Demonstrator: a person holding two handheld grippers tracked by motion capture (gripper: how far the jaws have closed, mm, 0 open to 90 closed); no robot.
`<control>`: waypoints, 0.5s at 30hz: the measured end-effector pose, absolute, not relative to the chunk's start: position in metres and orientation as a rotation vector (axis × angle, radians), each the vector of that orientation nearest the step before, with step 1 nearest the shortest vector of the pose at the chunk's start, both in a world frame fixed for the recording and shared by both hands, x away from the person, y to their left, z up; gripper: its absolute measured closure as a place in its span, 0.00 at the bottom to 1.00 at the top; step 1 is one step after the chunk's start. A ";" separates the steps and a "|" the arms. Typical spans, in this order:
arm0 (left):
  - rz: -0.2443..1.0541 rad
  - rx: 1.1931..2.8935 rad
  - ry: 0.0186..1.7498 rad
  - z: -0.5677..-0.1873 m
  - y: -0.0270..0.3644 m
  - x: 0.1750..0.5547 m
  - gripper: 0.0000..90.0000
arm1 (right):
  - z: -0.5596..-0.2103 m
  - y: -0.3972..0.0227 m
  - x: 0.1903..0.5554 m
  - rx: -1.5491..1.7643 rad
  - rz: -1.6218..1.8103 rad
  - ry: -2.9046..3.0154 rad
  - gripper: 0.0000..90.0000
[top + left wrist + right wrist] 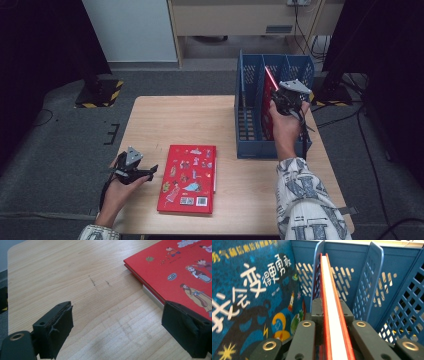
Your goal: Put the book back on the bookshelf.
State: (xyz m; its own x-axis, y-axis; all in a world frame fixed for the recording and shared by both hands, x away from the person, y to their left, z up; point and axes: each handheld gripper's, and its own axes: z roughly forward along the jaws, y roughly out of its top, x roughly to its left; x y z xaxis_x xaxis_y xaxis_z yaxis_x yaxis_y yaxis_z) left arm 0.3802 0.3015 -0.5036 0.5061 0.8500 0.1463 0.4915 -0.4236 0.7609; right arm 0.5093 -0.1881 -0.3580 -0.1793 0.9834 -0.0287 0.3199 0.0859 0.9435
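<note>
A red picture book [186, 177] lies flat on the wooden table [190, 120], cover up. My left gripper [150, 171] rests just left of it, open. In the left gripper view the pads [62, 322] stand wide apart over bare wood, with the book's corner [180, 267] by the right pad. My right gripper [275, 100] is shut on a second red book [269, 90], held upright and tilted inside the blue file rack [302, 65]. Seen from the right gripper view, that book [332, 290] runs edge-on between the jaws, white pages showing, in a slot beside a blue divider [368, 277].
A dark blue book [249, 290] with white lettering stands in the rack to the left of the held book. The rack sits at the table's far right. Bare wood lies between the flat book and the rack. Dark equipment stands on the floor around the table.
</note>
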 end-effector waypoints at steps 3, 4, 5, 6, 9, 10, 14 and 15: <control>0.696 2.083 1.097 -0.504 0.302 0.380 0.10 | -0.356 -0.187 0.514 1.318 1.113 1.608 0.89; 0.696 2.077 1.100 -0.504 0.303 0.380 0.10 | -0.355 -0.186 0.516 1.321 1.110 1.606 0.89; 0.696 2.075 1.102 -0.504 0.303 0.381 0.10 | -0.355 -0.186 0.517 1.319 1.107 1.606 0.89; 0.696 2.074 1.104 -0.504 0.303 0.381 0.10 | -0.355 -0.186 0.518 1.320 1.107 1.604 0.89; 0.697 2.078 1.100 -0.504 0.303 0.381 0.10 | -0.357 -0.186 0.524 1.333 1.105 1.598 0.89; 0.696 2.076 1.100 -0.504 0.303 0.381 0.10 | -0.357 -0.186 0.525 1.336 1.103 1.598 0.89; 0.696 2.075 1.097 -0.503 0.303 0.380 0.10 | -0.360 -0.186 0.532 1.345 1.084 1.593 0.89; 0.695 2.076 1.097 -0.504 0.303 0.380 0.10 | -0.361 -0.186 0.533 1.346 1.083 1.591 0.89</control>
State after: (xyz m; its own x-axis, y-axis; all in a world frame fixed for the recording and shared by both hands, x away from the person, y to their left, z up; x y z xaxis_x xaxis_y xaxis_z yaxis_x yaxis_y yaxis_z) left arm 0.3804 0.3026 -0.5036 0.5024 0.8532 0.1399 0.4905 -0.4145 0.7665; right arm 0.5333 -0.1861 -0.3608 -0.1422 0.9893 -0.0330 0.3323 0.0791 0.9398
